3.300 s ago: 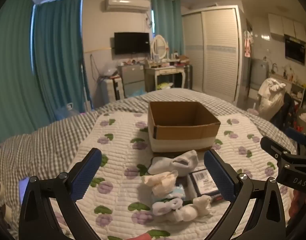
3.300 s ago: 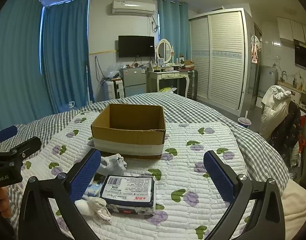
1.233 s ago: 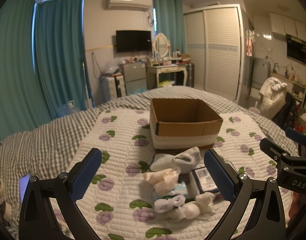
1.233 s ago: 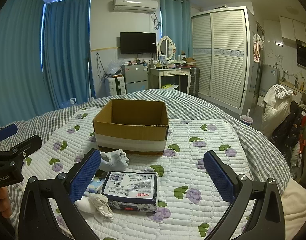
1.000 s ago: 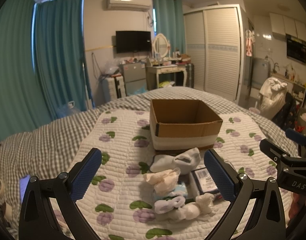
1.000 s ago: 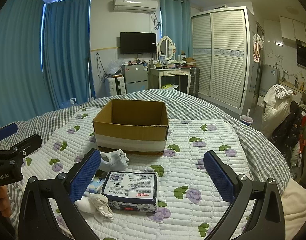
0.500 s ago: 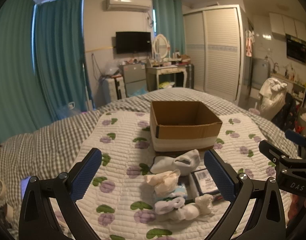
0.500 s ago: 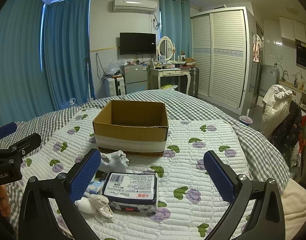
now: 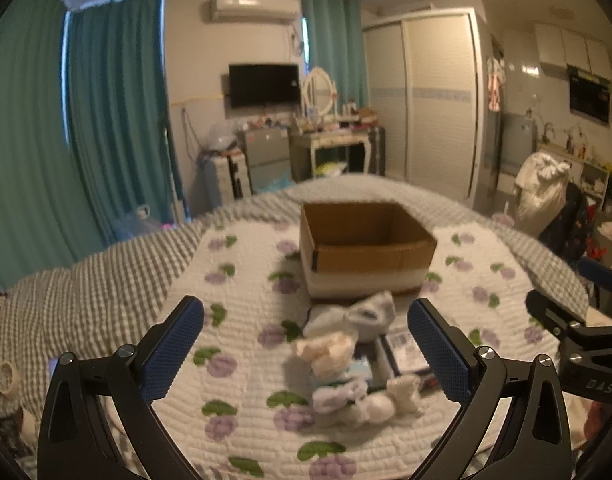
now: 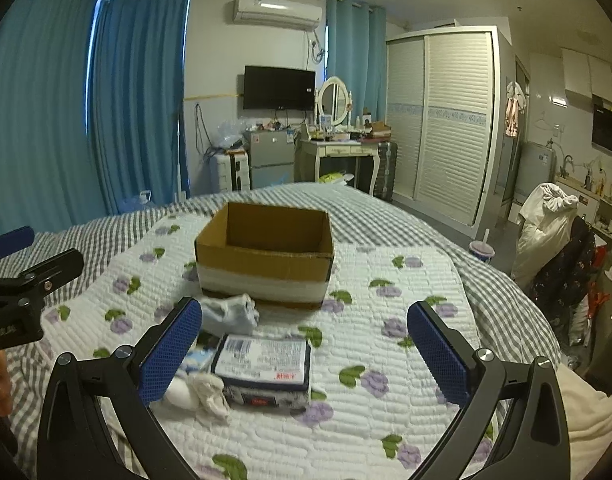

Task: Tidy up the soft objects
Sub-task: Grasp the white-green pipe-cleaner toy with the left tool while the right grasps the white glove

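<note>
Left gripper (image 9: pixel 306 344) and right gripper (image 10: pixel 304 344): jaws spread wide, nothing held; the socks (image 9: pixel 348 362) lie heaped on the bed (image 10: pixel 386 380) just ahead, short of the cardboard box (image 10: pixel 265 258); probably light, limp, compressible; pinch one bundle mid-bulk.

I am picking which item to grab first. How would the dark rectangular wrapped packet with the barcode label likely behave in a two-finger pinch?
The dark rectangular wrapped packet with the barcode label keeps a flat, boxy shape, so it probably stays fairly firm. Its wrapper looks smooth, so possibly slippery. Lying flat on the quilted floral bedspread, it should not roll.
</note>
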`<state>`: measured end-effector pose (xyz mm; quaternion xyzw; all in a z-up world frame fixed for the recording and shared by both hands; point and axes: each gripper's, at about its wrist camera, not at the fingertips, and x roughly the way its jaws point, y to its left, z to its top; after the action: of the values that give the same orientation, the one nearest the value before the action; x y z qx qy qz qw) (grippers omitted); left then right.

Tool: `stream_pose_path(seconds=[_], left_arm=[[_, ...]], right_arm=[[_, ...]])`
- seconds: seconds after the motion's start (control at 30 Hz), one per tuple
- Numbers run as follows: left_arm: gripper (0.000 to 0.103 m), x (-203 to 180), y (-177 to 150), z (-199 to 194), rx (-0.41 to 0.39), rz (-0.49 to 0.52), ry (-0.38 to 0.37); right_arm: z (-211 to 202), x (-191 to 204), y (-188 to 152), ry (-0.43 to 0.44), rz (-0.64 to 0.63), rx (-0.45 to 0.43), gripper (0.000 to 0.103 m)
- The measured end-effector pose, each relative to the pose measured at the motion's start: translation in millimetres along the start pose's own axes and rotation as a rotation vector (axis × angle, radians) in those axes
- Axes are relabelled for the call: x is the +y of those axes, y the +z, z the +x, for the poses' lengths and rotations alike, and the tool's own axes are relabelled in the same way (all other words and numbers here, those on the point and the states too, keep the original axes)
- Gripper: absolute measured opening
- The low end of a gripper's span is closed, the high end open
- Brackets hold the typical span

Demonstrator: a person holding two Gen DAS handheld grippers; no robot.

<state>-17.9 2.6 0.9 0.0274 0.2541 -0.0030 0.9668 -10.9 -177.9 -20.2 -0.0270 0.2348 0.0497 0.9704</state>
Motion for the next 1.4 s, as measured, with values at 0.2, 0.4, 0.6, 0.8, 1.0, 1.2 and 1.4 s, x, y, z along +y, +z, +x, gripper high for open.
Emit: stream_pose_path(seconds=[0.2,0.4,0.6,0.8,1.0,1.2,1.4], left_arm=[[0.103,-6.3,-46.8,46.8,0.162,0.015,-0.012],[0.102,-4.0,-80.2,86.1,0.286,0.0,-0.001],[0.091,-8.0,-82.5,108.7,0.32,-0.011,-0.058],[0.054,-11.3,-88.5,127.4,0.392,-0.039,-0.144],[0.043,-8.2,-85.6,119.1,0.375,-0.03,-0.195],[0.042,9.7,-77.9,101.7,0.324,-0.033,-0.175],[0.042,22.9,-72.4,90.5,0.287,-0.025,-0.155]], right_arm=[[30.2,5.9,-32.6,0.01,-0.011,0.123,0.103],[59.1,15.9,-53.0,0.023,-0.031,0.19,0.103],[76.2,22.0,-61.7,0.023,-0.044,0.226,0.103],[85.5,27.8,-66.4,0.023,-0.06,0.255,0.103],[89.7,40.9,-70.7,0.047,-0.078,0.285,0.103],[92.9,61.4,-73.0,0.079,-0.077,0.301,0.103],[116.5,74.1,-80.7,0.089,-0.041,0.373,0.082]])
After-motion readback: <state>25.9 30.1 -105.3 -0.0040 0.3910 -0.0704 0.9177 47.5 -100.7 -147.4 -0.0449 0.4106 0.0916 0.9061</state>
